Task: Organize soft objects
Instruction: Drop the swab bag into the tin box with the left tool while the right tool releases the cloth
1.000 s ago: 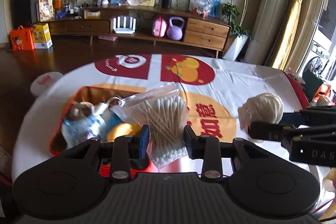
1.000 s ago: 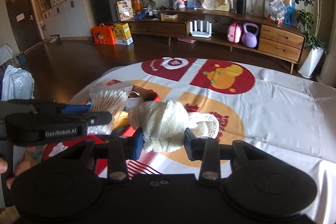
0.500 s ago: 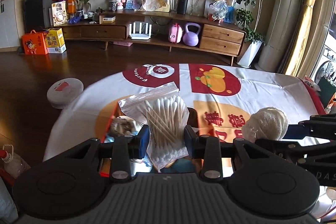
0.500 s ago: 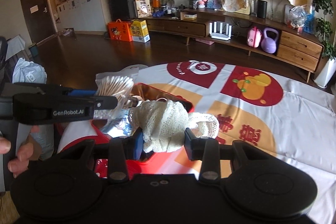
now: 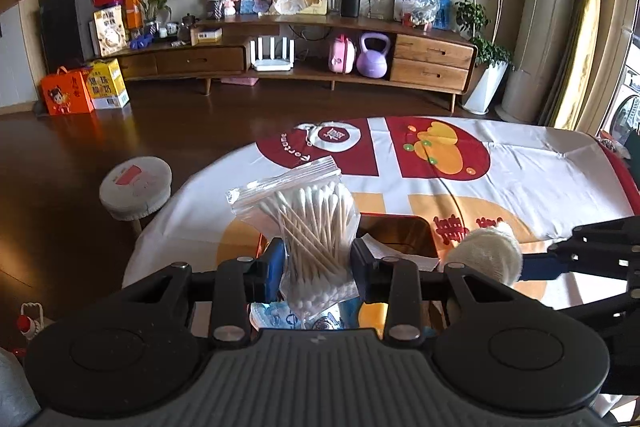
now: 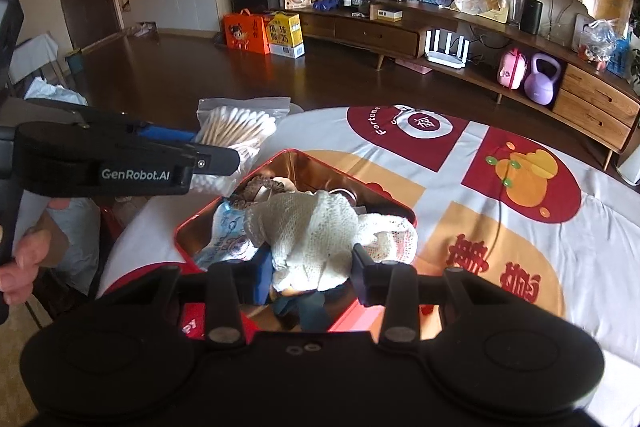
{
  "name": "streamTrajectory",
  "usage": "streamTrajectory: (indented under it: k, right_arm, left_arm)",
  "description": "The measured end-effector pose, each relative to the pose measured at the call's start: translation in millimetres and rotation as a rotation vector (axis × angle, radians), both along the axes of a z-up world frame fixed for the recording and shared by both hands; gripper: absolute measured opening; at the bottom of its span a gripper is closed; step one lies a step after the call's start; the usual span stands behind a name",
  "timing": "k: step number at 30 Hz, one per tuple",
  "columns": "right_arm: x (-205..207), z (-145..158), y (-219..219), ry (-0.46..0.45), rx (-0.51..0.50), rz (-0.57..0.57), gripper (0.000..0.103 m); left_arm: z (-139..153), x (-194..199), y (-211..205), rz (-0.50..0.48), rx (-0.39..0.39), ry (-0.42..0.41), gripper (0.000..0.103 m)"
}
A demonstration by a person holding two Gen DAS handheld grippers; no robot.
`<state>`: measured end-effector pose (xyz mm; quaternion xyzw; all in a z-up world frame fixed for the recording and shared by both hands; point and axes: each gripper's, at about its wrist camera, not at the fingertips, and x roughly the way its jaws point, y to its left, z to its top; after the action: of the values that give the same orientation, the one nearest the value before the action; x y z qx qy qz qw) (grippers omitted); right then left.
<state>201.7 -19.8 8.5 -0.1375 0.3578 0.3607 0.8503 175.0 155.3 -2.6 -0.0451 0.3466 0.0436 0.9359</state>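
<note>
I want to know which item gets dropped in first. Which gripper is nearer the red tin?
Right. The right gripper holds the knitted cloth directly over the red tin; the left gripper, with the bag of cotton swabs, sits beyond the tin's far-left edge.

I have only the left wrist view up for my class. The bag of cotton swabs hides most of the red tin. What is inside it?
Observer: In the right wrist view, the red tin holds a blue-and-white printed packet and a brown scrunchie.
Operator: What exactly is the pale round thing on my right?
Observer: A cream knitted cloth, gripped by the right hand-held gripper above the tin.
Operator: Does anyone's hand show?
Observer: Yes, a bare hand grips the left hand-held gripper's handle.
</note>
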Motion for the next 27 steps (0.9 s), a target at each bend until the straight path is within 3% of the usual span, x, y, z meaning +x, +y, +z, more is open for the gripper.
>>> streamTrajectory:
  k: [12,27]
  right_arm:
    - [34.3,-33.1,35.2,0.002,-0.074,0.041,0.038]
    - [58.2,-65.9,47.3,0.072,-0.086,0.048,0.039]
  left_arm:
    - [-33.9,47.4,16.8,-0.022,-0.052,0.087,0.035]
    - [-74.3,77.3,16.0,-0.058,-0.064,0.180,0.035]
